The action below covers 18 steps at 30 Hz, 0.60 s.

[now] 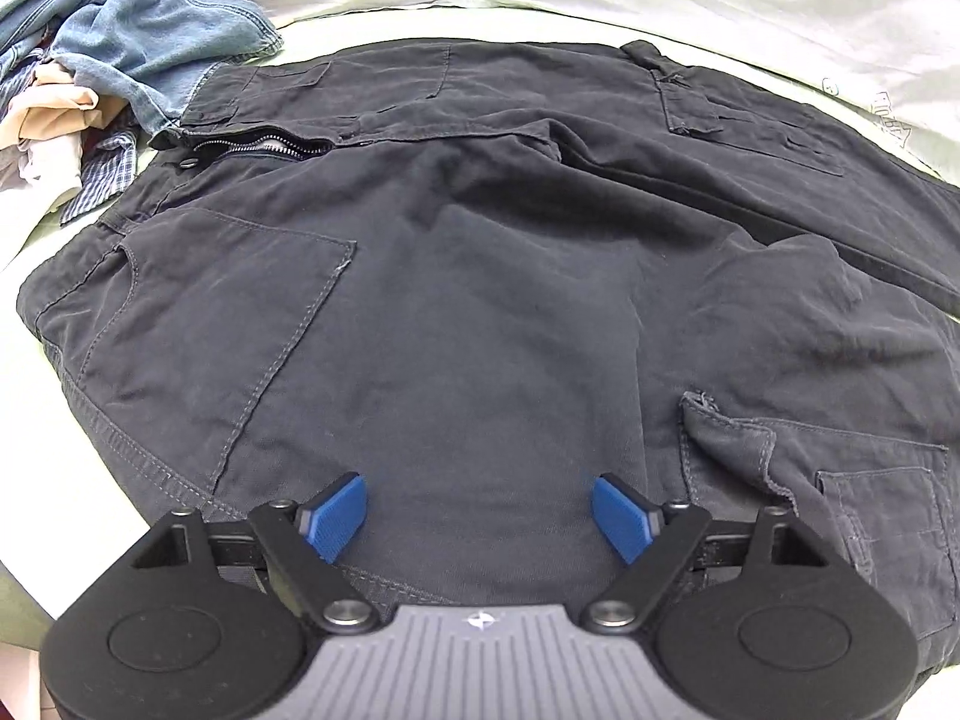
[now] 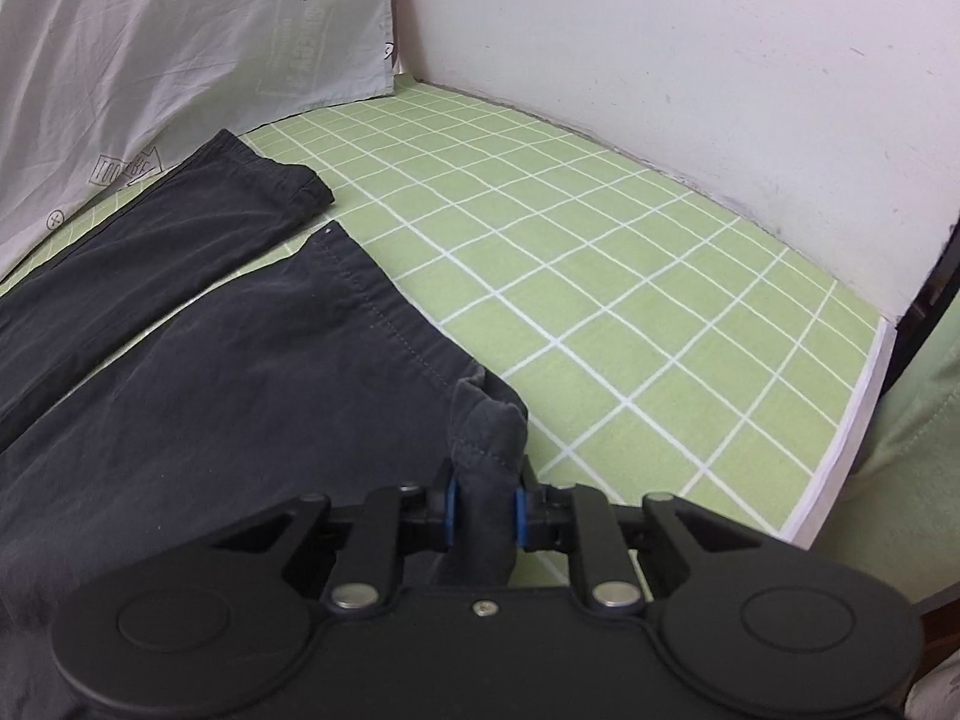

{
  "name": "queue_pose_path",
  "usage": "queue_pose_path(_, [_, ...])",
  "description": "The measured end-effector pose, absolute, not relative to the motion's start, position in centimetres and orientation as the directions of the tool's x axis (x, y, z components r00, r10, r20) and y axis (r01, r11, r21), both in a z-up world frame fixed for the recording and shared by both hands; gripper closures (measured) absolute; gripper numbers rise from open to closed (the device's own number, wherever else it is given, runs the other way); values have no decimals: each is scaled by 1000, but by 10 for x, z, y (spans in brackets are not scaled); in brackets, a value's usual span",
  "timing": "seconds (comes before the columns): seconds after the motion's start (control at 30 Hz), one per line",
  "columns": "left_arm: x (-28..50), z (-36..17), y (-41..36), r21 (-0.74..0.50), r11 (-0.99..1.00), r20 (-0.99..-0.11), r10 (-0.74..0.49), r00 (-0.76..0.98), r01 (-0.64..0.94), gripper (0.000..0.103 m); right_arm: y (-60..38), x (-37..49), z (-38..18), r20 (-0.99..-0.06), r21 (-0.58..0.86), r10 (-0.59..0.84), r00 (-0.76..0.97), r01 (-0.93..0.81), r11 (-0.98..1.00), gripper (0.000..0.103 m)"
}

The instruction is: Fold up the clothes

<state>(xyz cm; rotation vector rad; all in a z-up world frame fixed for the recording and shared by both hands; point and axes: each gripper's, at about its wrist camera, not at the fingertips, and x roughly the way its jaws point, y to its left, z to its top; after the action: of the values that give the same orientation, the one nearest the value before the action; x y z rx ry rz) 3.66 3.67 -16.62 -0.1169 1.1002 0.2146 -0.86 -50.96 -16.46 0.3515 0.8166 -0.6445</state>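
Observation:
Dark navy cargo trousers [image 1: 480, 276] lie spread on the bed, waistband and open zipper at the upper left in the left wrist view. My left gripper [image 1: 480, 516] is open, its blue pads [image 1: 333, 516] wide apart just above the fabric near the waist. In the right wrist view the two trouser legs [image 2: 240, 360] run toward the upper left. My right gripper [image 2: 486, 510] is shut on the bunched hem corner of the near trouser leg [image 2: 489, 426].
A pile of clothes with blue denim [image 1: 150, 42] and a checked shirt sits at the upper left. A pale quilt [image 2: 180, 60] lies behind. The green checked sheet [image 2: 630, 300] ends at a white wall [image 2: 720, 90] and the mattress edge [image 2: 852, 420].

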Motion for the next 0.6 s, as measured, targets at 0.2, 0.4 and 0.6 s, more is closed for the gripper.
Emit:
queue_pose_path(0.2, [36, -167, 39, -14, 974, -894, 89, 439, -226, 9, -528, -28, -164, -772, 255, -294, 563, 698, 669, 69])
queue_pose_path(0.4, [36, -169, 41, -56, 978, -897, 39, 441, -201, 0, -536, -73, -174, -696, 623, -137, 705, 688, 373, 48])
queue_pose_path(0.6, [37, -171, 38, -24, 986, -899, 51, 436, -164, 0, -520, -87, -184, -626, 738, -62, 777, 616, 275, 41])
